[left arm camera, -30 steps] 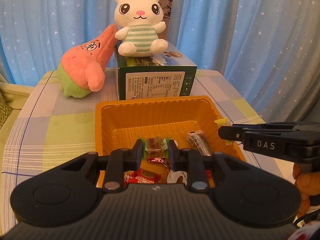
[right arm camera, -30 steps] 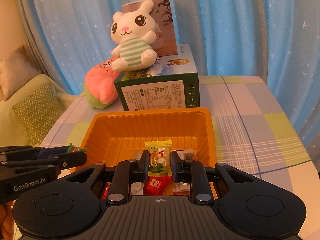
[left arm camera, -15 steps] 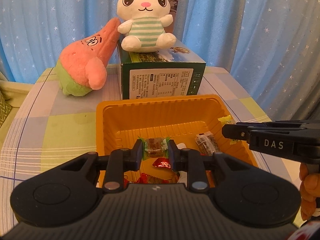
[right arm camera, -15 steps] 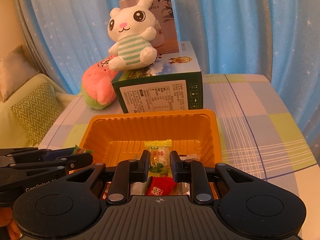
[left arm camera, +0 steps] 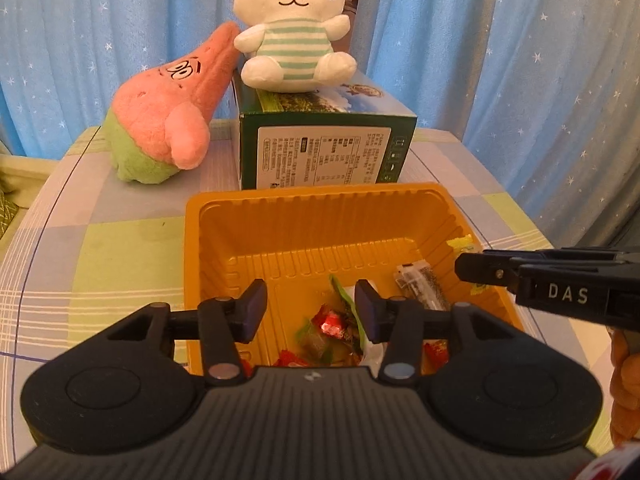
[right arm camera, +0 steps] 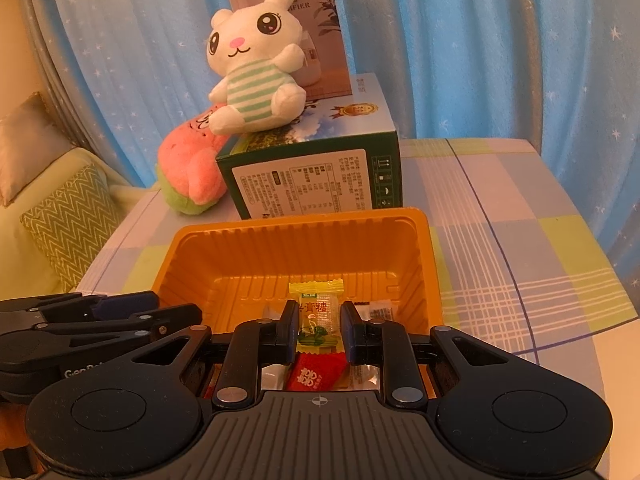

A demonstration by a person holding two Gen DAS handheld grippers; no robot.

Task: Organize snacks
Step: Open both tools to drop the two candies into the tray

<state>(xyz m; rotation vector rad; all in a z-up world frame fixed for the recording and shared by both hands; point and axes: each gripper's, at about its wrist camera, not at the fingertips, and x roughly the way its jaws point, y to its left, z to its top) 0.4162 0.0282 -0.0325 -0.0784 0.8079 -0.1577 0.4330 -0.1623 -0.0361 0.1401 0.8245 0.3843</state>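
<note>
With our right gripper (right arm camera: 319, 330) clamped on the yellow candy (right arm camera: 318, 320) above the orange tray (right arm camera: 296, 228) and our left gripper (left arm camera: 310, 310) spread empty, we should lower before releasing.

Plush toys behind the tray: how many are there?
2. The white bunny sits on top of the green box; the pink starfish plush leans against that box's left side, on the table.

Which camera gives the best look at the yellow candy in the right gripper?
The right wrist view: the yellow candy sits centred between the right gripper fingers, over the orange tray. The left wrist view shows only yellow wrapper edges beside that gripper.
</note>
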